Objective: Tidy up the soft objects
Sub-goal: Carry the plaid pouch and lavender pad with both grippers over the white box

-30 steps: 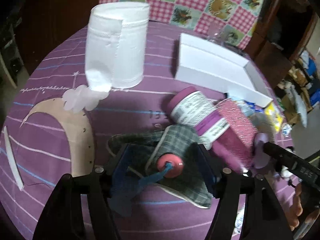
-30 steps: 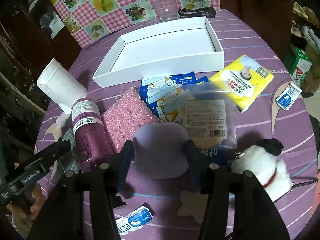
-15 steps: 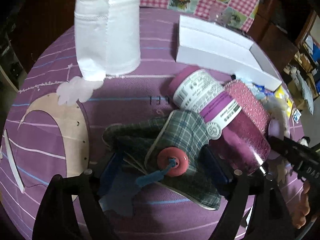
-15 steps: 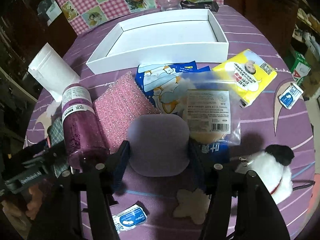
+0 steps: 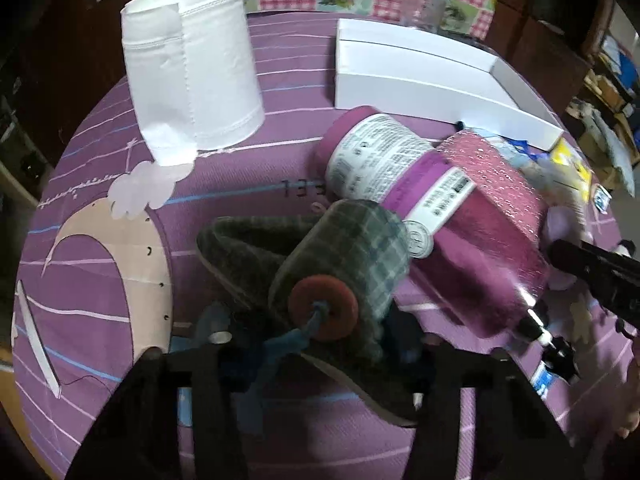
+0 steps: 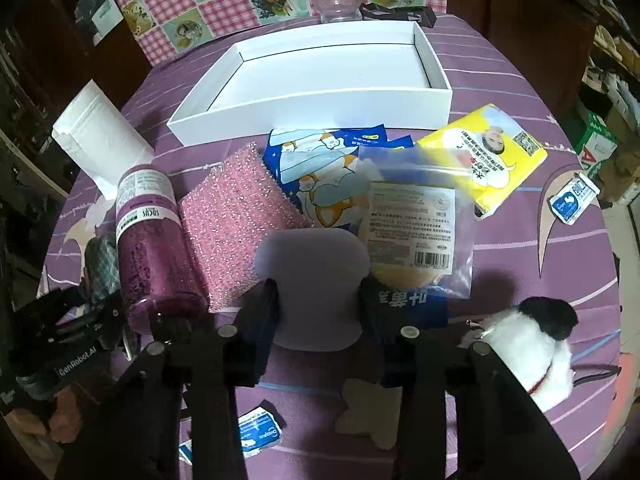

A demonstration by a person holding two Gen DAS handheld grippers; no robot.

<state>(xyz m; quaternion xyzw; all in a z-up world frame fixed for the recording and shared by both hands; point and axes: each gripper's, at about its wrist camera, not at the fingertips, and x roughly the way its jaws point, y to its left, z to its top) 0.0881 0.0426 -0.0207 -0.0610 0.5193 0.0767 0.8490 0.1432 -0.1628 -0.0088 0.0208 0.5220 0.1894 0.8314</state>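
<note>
My left gripper is shut on a green plaid fabric slipper-like toy with a red button, lifted just above the purple tablecloth. My right gripper is shut on a soft lilac sponge pad, held above the table. An empty white box stands at the far side; it also shows in the left wrist view. A pink glittery sponge, a plush panda and a toilet roll lie around.
A purple bottle lies beside the pink sponge. Blue cartoon packs, a clear bagged puff, a yellow tissue pack and small sachets crowd the middle and right. A glass stands behind the box.
The left gripper has lifted the plaid toy and moved forward toward the bottle. The right gripper has moved slightly forward and up with the lilac pad.
</note>
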